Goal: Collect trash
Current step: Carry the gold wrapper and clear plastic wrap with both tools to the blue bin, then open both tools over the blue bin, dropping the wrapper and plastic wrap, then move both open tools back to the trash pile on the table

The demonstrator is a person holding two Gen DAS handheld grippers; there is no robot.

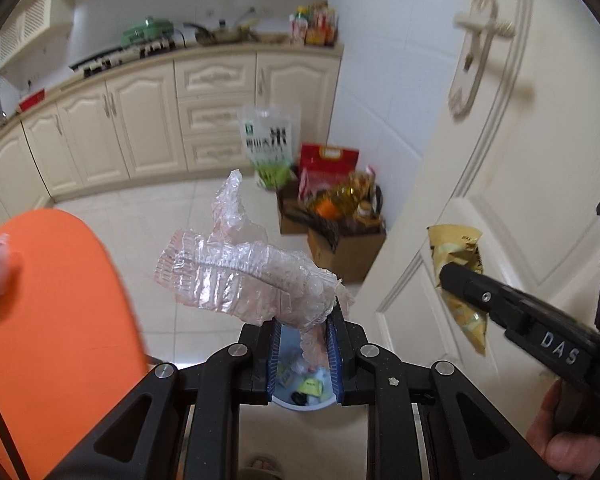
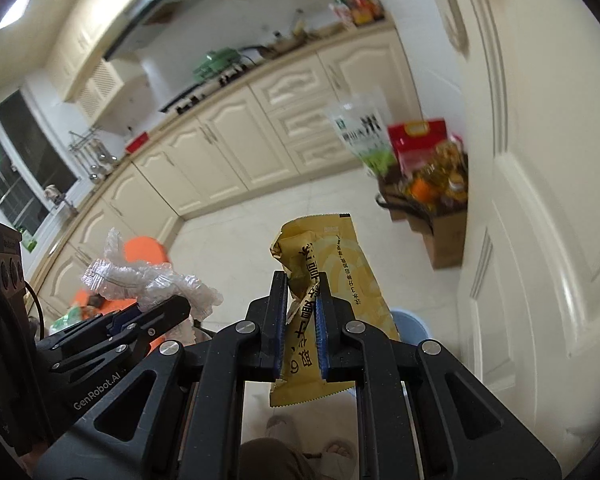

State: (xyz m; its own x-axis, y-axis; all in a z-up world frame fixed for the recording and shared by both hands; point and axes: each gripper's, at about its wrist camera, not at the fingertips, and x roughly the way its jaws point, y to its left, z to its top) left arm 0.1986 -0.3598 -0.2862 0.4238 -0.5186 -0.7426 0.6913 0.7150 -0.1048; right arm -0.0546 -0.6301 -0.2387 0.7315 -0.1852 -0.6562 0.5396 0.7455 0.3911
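Observation:
My left gripper [image 1: 305, 322] is shut on a crumpled clear plastic glove [image 1: 236, 276] and holds it in the air over a pale blue trash bin [image 1: 300, 384] with wrappers inside. My right gripper [image 2: 302, 300] is shut on a yellow snack wrapper [image 2: 332, 264] with black print. The right gripper also shows in the left wrist view [image 1: 452, 276] at the right, with the wrapper [image 1: 458, 248] in it. The left gripper [image 2: 180, 304] and the glove [image 2: 148, 280] show at the left of the right wrist view. The bin's rim [image 2: 410, 322] peeks out behind the wrapper.
An orange rounded table or chair top [image 1: 56, 300] is at the left. A white door [image 1: 500, 140] stands close on the right. Cardboard boxes with groceries [image 1: 340, 216] and rice bags [image 1: 268, 140] sit on the tile floor by cream cabinets [image 1: 140, 120].

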